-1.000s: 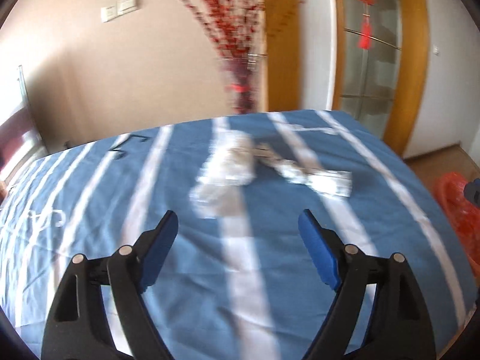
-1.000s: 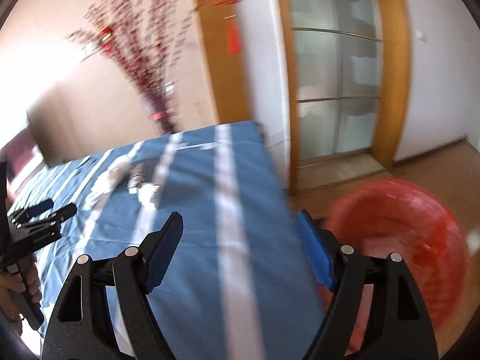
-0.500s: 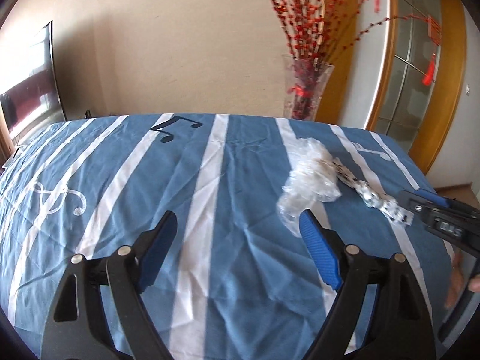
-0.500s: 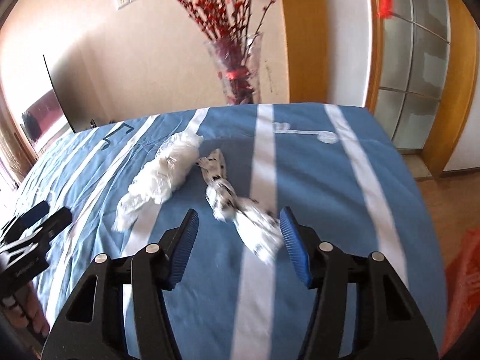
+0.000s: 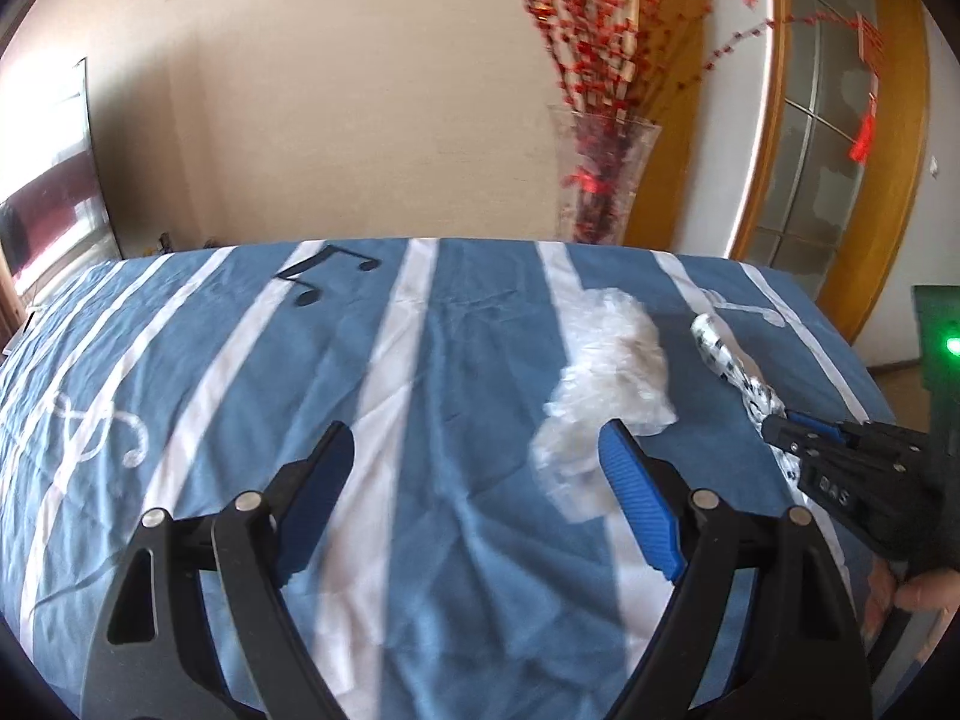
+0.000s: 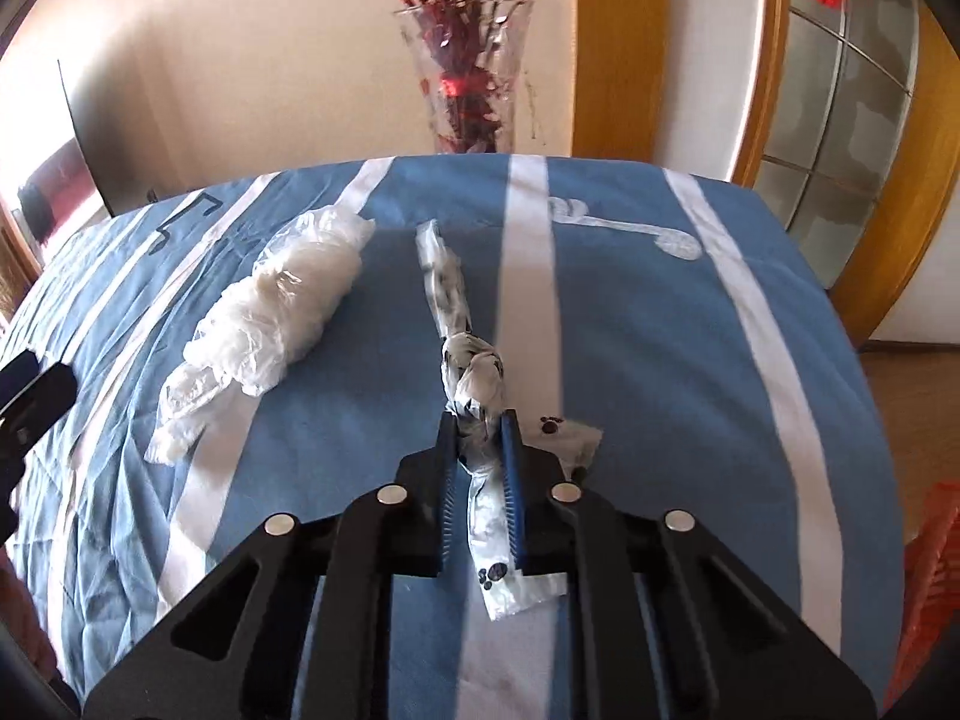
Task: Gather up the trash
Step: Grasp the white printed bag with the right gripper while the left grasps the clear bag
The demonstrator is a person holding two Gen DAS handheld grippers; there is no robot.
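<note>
The right gripper [image 6: 480, 444], open half a second ago, now pinches the knotted wrapper [image 6: 474, 378], ready to lift, while the left gripper [image 5: 474, 480] stays wide open, empty

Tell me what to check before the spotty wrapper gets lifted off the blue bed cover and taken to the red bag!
1. Right hand-held gripper shut on the spotty wrapper: ok, both pads press its twisted middle.
2. Whole wrapper will come up together: cannot tell; its far end lies stretched out on the blue cover and its near end hangs loose.
3. Crumpled clear plastic apart from the wrapper: ok, a gap of cover shows between them.
4. Left hand-held gripper out of the way: ok, open, holding nothing, off to the side.
5. Red bag ready to receive: cannot tell, only its edge shows at the right.
</note>
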